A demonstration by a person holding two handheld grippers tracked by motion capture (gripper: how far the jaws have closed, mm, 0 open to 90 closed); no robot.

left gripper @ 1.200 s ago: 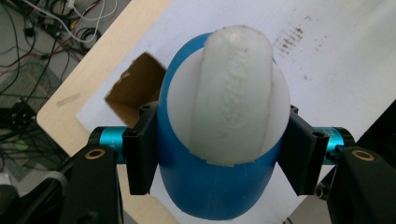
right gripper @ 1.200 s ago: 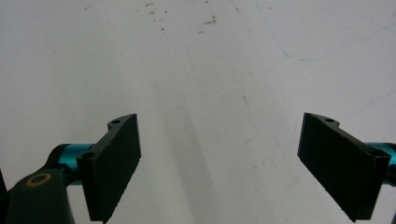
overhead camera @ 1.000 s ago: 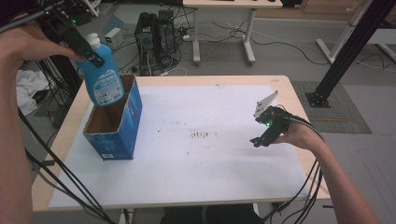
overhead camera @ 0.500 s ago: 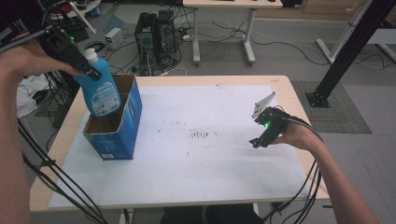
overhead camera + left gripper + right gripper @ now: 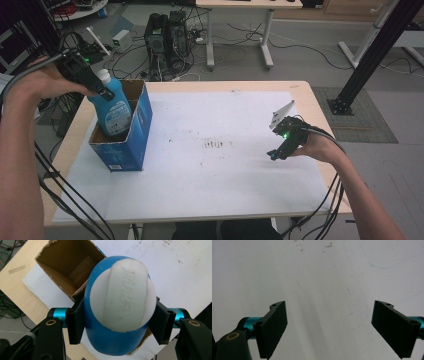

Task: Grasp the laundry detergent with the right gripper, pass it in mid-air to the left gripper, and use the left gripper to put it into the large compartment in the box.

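A blue bottle (image 5: 112, 107) with a white cap hangs upright with its lower part inside an open blue cardboard box (image 5: 131, 145) at the table's left. My left gripper (image 5: 95, 89) is shut on the bottle's neck. In the left gripper view the white cap (image 5: 123, 295) faces the camera, the black pads (image 5: 76, 321) press the blue bottle (image 5: 112, 345) on both sides, and the box's brown inside (image 5: 72, 267) lies beneath. My right gripper (image 5: 276, 152) rests low over the white sheet at the right. It stands open (image 5: 329, 327) with nothing between its jaws.
A white paper sheet (image 5: 210, 165) with dark smudges covers most of the wooden table (image 5: 310, 95). Cables trail from both grippers over the table's front edge. Behind the table stand computer towers (image 5: 167, 32) and loose wires on the floor.
My left gripper has come down with the bottle, whose lower part now sits inside the box. The right gripper has stayed where it was.
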